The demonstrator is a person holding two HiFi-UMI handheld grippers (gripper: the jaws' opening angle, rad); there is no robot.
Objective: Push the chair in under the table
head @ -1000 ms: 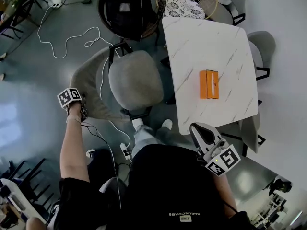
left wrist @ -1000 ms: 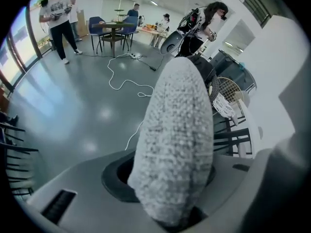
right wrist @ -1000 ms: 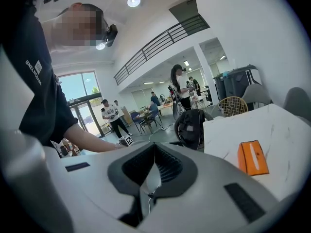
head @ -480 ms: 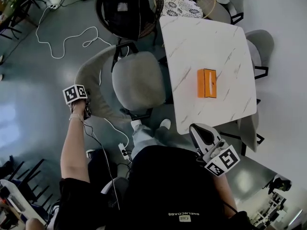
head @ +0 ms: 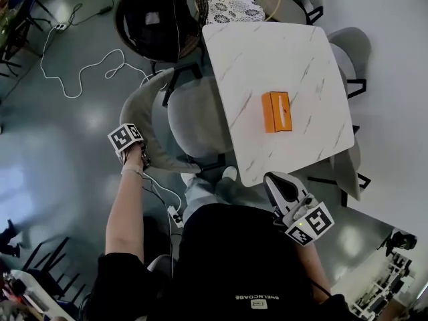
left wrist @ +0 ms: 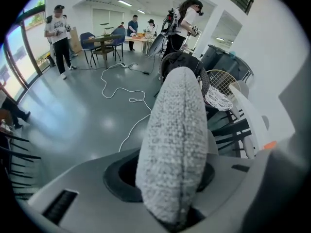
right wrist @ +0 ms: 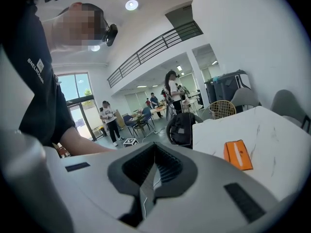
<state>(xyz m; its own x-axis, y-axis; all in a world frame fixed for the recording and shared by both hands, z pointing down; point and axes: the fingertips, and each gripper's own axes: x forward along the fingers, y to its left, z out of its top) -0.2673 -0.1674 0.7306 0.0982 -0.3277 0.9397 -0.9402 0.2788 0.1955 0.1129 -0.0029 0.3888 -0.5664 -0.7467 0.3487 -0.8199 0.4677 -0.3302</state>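
Observation:
A grey upholstered chair with its seat (head: 197, 122) facing the white marble table (head: 267, 52) stands at the table's left side, the seat's right edge under the tabletop. My left gripper (head: 138, 154) points steeply down onto the curved backrest (head: 144, 122). In the left gripper view the fuzzy backrest edge (left wrist: 175, 144) fills the gap of the left gripper (left wrist: 167, 212), whose jaws are opening slightly. My right gripper (head: 281, 186) hangs near the table's front corner with nothing in it; the right gripper (right wrist: 146, 198) has its pads together.
An orange box (head: 276, 112) lies on the table. A black round chair with a bag (head: 157, 19) stands behind the grey chair. White cable (head: 87, 69) loops over the floor at left, with a power strip (head: 175, 216) by the person's feet. Other grey chairs (head: 351, 45) line the table's right side.
The chair has slid right toward the table, its seat now partly under the tabletop. My left gripper moved right with the backrest. The right gripper has barely moved.

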